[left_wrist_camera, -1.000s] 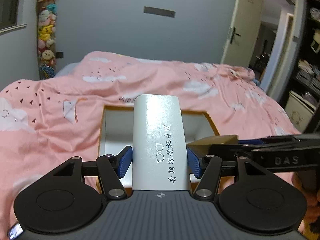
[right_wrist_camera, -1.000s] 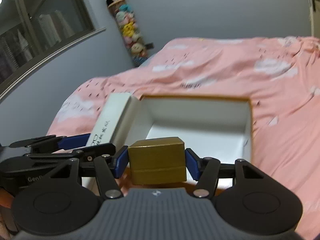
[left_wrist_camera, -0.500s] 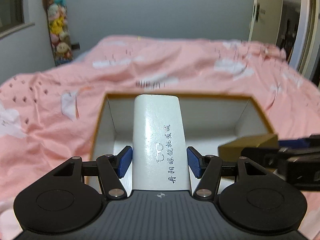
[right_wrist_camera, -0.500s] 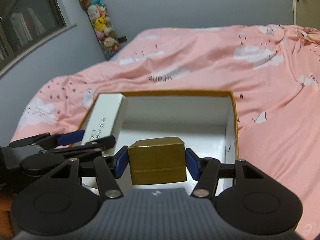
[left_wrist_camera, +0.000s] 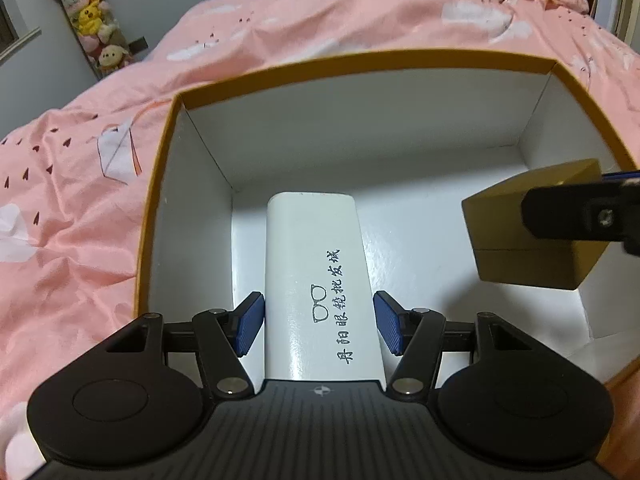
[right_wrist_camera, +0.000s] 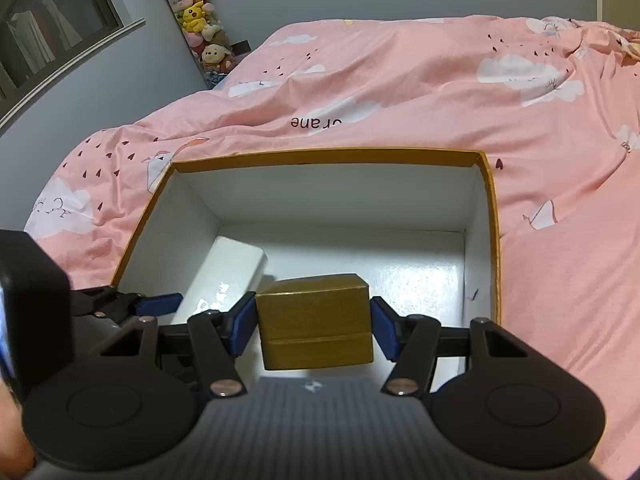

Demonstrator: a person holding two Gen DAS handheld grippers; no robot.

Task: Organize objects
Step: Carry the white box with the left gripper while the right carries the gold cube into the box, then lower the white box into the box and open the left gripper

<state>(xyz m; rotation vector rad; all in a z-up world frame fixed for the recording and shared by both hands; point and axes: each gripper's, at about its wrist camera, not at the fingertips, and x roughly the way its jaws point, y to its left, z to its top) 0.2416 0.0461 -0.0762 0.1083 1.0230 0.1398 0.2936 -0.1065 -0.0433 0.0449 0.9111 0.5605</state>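
I have both loads inside the open box (left_wrist_camera: 360,60), the orange-rimmed one with white walls that sits on the bed's pink quilt (left_wrist_camera: 80,200). My left gripper (left_wrist_camera: 318,322) is clamped on the long white case (left_wrist_camera: 316,264), the one printed with a glasses logo; its blue pads press on both long sides, and its far end points down into the box near the left wall. From the right wrist view the far end looks close to the floor, though I cannot tell whether it touches. My right gripper (right_wrist_camera: 314,326) is closed on the small gold box (right_wrist_camera: 314,320), which hangs over the middle of the floor, just beside the white case (right_wrist_camera: 228,276).

To set these down well, I judge I should lower each until it rests flat on the white bottom before I let go, so that nothing drops or tips. The white case wants to lie along the left wall, which leaves free floor to the right. The gold box sits near the left gripper's finger, so I would nudge it rightwards first and keep the two grippers from knocking together. I would free one load at a time, open the pads only enough to clear, then lift straight up past the rim without dragging the box across the soft quilt.
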